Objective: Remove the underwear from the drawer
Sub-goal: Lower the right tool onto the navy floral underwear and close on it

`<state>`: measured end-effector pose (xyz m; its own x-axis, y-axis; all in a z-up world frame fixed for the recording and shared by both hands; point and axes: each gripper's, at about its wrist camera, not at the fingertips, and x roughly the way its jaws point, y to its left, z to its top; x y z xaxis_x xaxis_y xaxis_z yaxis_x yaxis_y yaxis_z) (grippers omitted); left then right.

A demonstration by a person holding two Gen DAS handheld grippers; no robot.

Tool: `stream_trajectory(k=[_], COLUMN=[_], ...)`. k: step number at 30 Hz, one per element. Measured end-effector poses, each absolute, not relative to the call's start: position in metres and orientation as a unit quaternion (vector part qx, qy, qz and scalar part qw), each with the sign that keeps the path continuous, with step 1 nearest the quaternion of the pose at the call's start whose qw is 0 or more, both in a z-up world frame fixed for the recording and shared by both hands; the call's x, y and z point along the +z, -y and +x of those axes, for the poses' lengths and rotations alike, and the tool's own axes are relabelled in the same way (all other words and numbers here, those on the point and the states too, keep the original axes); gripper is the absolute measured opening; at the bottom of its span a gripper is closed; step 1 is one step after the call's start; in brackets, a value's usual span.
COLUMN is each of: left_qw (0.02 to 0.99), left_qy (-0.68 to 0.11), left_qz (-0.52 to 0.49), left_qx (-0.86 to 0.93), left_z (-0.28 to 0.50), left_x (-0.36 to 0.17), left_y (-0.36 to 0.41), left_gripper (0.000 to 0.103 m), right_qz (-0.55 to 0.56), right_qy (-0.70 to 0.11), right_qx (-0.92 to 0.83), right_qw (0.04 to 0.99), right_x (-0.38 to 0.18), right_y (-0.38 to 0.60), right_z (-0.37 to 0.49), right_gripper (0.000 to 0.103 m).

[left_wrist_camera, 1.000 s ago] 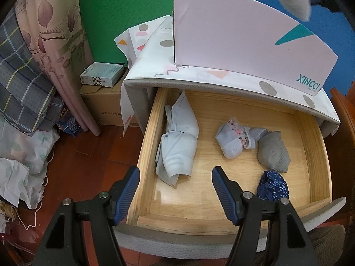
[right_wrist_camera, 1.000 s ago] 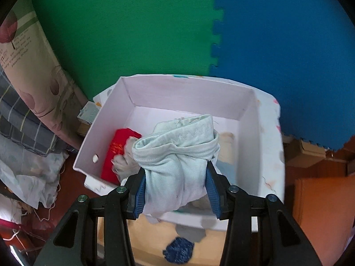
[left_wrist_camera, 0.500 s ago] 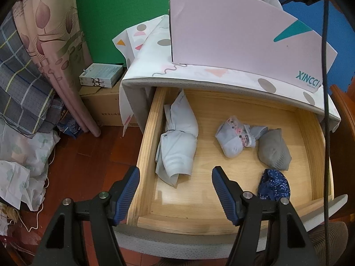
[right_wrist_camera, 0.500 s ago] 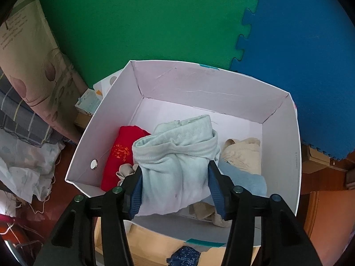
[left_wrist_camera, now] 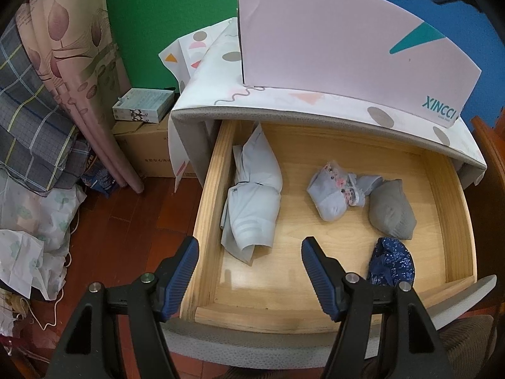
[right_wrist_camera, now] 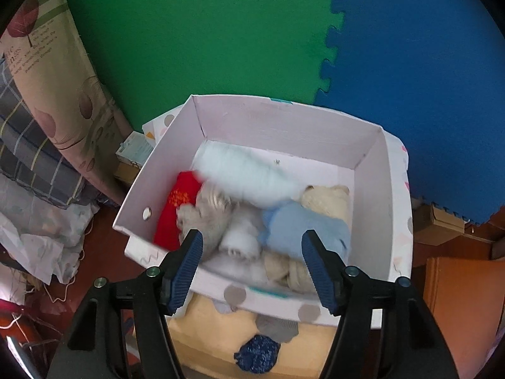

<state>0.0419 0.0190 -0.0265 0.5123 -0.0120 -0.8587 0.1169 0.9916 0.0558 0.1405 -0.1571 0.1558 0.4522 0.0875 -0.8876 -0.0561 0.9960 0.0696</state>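
Above the pink box (right_wrist_camera: 372, 170) our right gripper (right_wrist_camera: 249, 252) now stands with its jaws spread wide and empty; half a second ago they were clamped on a pale blue bundle (right_wrist_camera: 240, 173), which now shows as a blurred streak inside the box, apparently just dropped among the others; we judge that one more piece of underwear is out of the drawer (left_wrist_camera: 442, 183), and the right hand is free to return. Our left gripper (left_wrist_camera: 249, 252) hovers over the drawer's near left corner, jaws equally wide, gripping nothing, much as it did a second ago. Four pieces are left on the smooth, faintly glossy wood: a long pale blue roll (left_wrist_camera: 252, 202) against the left wall; a floral-printed knot (left_wrist_camera: 337, 194); a grey wedge-shaped fold (left_wrist_camera: 391, 213) touching it; a dark blue sparkly ball (left_wrist_camera: 391, 263) near the front. All look soft and limp; the box is stiff card, already holding red (right_wrist_camera: 176, 211), cream and sky-blue rolls.
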Motion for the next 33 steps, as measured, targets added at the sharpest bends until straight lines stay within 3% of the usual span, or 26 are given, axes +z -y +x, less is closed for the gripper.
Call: stream_trajectory(k=[8,15,22,33], left_qw=[0.864,0.861,0.854,0.851], left_qy=[-0.499,-0.504,-0.517,-0.522], left_qz=[0.053,0.053,0.042,0.028], left_qx=[-0.04,-0.039,-0.045,-0.047], left_z=[0.042,0.043,0.046,0.048], left_x=[-0.029,-0.03,-0.033,-0.036], left_y=[-0.018,-0.018,-0.021,-0.025], left_gripper=[0.069,0.069,0.069,0.069], right_qz=[0.004,0.012,0.06,0.036], right_qy=[-0.561,-0.638,-0.705,-0.746], right_qx=[0.044,0.028,0.019,0.024], right_qw=[0.827,0.769,0.706,0.665], right_x=[0.127,0.044,-0.045,-0.115], right_y=[0.182,0.204,0.206,0.161], right_z=[0.078,0.035,0.019,0.035], right_gripper=[0.065,0.065,0.065,0.071])
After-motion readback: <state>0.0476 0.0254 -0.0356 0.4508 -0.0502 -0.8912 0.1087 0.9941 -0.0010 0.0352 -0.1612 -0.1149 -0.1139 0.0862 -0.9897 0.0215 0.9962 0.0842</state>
